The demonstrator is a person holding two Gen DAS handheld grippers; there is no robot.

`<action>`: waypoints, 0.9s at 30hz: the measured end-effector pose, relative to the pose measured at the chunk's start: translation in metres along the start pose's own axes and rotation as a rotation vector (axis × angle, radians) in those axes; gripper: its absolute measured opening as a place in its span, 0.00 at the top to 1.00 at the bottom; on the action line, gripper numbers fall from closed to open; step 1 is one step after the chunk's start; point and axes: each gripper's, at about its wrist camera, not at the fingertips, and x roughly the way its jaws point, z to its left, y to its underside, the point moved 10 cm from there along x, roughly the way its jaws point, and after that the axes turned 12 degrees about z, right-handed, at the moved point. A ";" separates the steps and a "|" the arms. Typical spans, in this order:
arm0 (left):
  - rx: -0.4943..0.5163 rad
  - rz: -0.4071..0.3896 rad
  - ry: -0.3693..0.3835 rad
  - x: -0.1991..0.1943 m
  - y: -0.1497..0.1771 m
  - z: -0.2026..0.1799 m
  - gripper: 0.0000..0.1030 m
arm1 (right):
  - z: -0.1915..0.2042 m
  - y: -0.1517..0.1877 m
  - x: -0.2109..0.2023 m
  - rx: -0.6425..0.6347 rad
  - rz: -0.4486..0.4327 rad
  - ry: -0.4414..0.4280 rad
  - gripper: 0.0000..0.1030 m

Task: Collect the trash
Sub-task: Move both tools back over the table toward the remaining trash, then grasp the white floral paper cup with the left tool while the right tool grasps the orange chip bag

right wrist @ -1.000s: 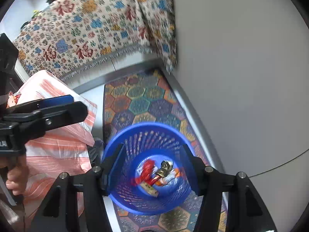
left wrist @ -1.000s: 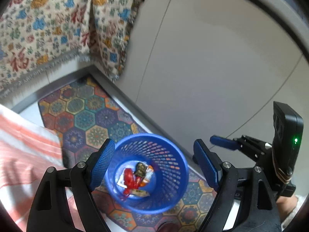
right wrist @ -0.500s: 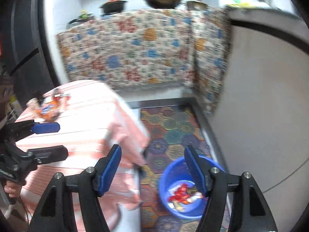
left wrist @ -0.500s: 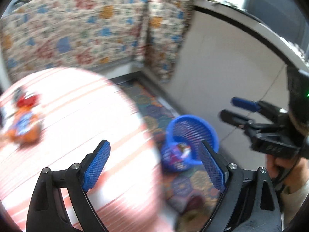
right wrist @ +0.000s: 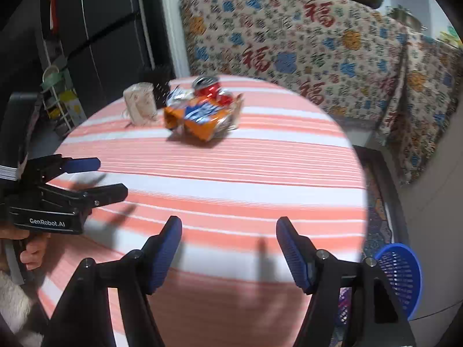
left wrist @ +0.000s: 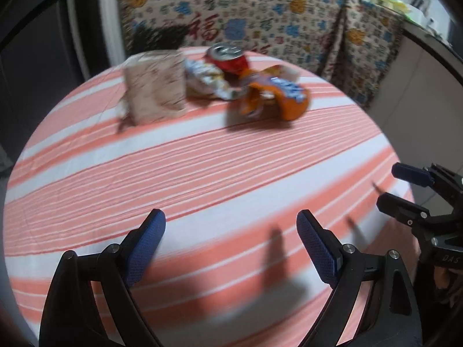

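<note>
Both grippers hovered over near edge of round table (left wrist: pixel 202 173) in orange-and-white striped cloth. Left gripper (left wrist: pixel 231 243) gaped wide, nothing between blue pads. Right gripper (right wrist: pixel 228 248) likewise released, empty. Trash lay clustered at far side, well apart from both: crumpled orange snack bag (left wrist: pixel 277 98), red soda can (left wrist: pixel 228 57) behind it, silvery wrapper (left wrist: pixel 207 82), beige tissue box (left wrist: pixel 156 86) beside. Blue mesh wastebasket (right wrist: pixel 400 274) stood on floor, right of table.

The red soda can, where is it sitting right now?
In both views the red soda can stands at the far side of the striped round table, behind the orange snack bag and right of the beige tissue box.
</note>
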 end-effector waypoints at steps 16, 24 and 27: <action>0.031 0.004 -0.038 0.021 -0.020 0.046 0.05 | 0.030 -0.021 0.062 -0.028 0.070 0.041 0.29; -0.065 -0.103 0.050 -0.015 -0.079 0.072 0.05 | 0.029 -0.024 0.064 -0.033 0.075 0.043 0.25; -0.101 -0.179 0.058 -0.040 -0.122 0.080 0.05 | 0.028 -0.024 0.063 -0.037 0.075 0.044 0.25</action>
